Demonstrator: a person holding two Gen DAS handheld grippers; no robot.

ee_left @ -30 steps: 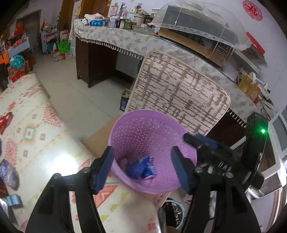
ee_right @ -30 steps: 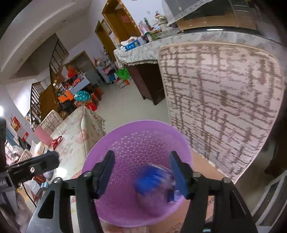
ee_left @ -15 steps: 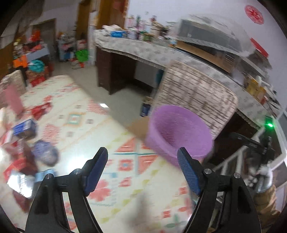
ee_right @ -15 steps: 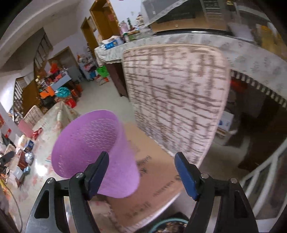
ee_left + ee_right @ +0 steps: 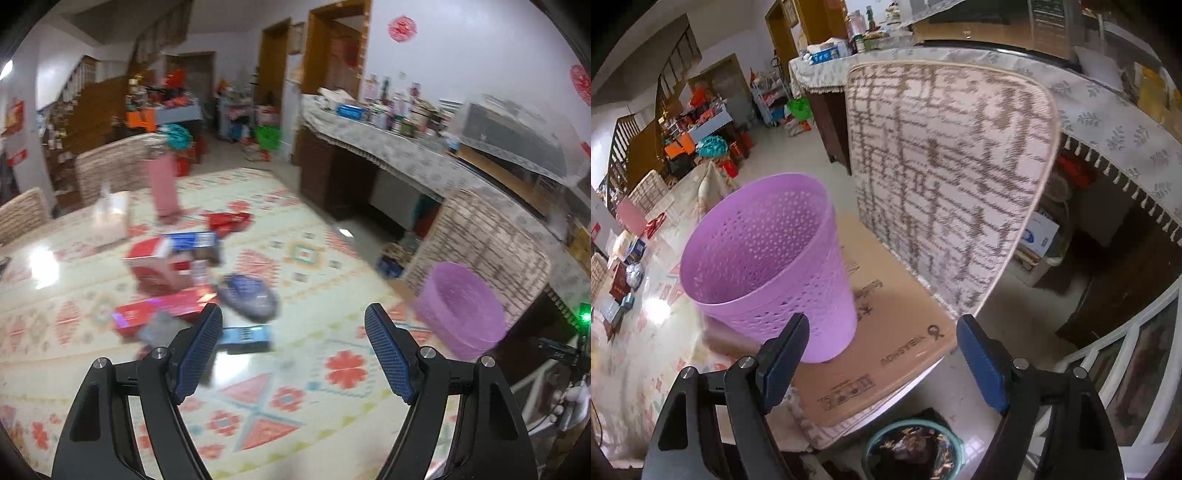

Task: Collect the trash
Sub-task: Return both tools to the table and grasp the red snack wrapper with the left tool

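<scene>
On table: one purple bin (image 5: 764, 266) | left fingers (image 5: 388, 354) apart, empty | right fingers (image 5: 982, 358) opening, empty

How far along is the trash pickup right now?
Done: cannot tell, since the purple perforated plastic bin's bottom is hidden. In hand: nothing; the left gripper is open and empty, the right gripper's jaws are opening, empty. Left: the red cardboard box, crumpled dark blue bag and flat blue packet.
</scene>
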